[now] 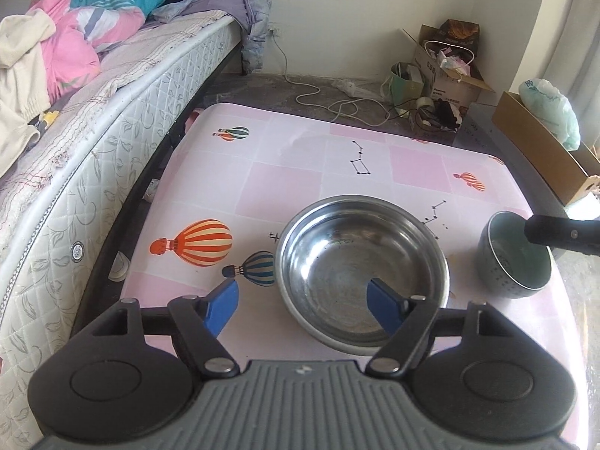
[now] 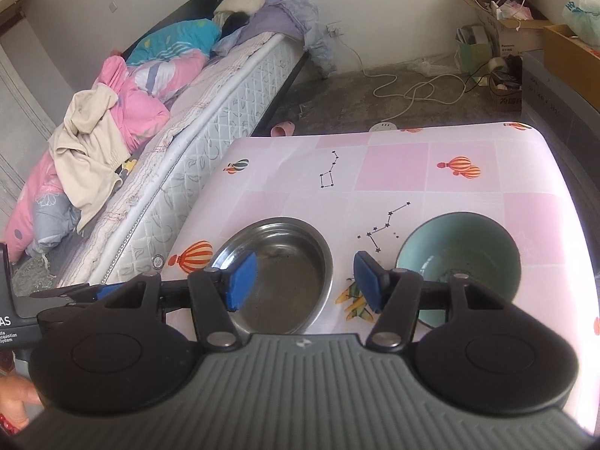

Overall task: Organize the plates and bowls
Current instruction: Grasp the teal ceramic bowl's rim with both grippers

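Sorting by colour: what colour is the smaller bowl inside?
Pale teal-green inside the smaller bowl, seen best in the right wrist view.

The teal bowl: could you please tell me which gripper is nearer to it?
Right. The right gripper hangs open just left of the teal bowl, one finger over its rim; the left gripper straddles the steel bowl's rim.

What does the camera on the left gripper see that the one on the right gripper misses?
Only the left wrist view shows the teal bowl from the side, with its speckled grey outer wall, and the right gripper's dark tip reaching over it. Only the right wrist view shows a pink slipper on the floor. Both show the steel bowl, the pink balloon-print table, the bed, and their own gripper open: left gripper, right gripper.
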Tool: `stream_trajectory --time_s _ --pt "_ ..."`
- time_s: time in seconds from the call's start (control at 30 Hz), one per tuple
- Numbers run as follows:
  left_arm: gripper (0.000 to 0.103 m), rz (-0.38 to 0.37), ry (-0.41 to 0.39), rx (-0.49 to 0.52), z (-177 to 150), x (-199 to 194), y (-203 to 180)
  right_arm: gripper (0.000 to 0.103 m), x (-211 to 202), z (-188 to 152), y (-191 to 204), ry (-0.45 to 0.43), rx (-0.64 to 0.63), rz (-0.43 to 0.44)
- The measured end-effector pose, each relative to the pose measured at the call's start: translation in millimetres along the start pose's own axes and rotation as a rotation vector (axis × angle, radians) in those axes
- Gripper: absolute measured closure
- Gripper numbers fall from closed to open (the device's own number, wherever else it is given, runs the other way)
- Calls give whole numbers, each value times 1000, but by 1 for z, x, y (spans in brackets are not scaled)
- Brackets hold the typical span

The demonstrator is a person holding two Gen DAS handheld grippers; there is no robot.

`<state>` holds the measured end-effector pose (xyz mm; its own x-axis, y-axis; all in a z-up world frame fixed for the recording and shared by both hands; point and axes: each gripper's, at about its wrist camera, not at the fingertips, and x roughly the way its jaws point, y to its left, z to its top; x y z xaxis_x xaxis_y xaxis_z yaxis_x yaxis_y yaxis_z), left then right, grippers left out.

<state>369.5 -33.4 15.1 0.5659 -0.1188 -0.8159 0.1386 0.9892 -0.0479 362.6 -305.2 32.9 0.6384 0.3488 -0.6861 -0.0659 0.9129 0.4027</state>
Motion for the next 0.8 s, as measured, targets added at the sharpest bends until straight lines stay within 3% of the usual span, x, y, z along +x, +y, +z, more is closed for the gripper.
stream_trajectory --time_s 0.33,0.47,0.7,0.8 --pt "26 -52 -22 37 11 -12 -41 46 -56 -16 -48 -42 45 -47" --pt "26 -106 -22 66 19 -9 -69 46 -68 -22 -81 -54 90 -76" --pt "28 -193 15 131 29 19 -129 46 -56 -30 -134 -30 184 -110" --pt "35 -200 56 121 30 39 -144 47 -42 -30 -148 -23 214 -98"
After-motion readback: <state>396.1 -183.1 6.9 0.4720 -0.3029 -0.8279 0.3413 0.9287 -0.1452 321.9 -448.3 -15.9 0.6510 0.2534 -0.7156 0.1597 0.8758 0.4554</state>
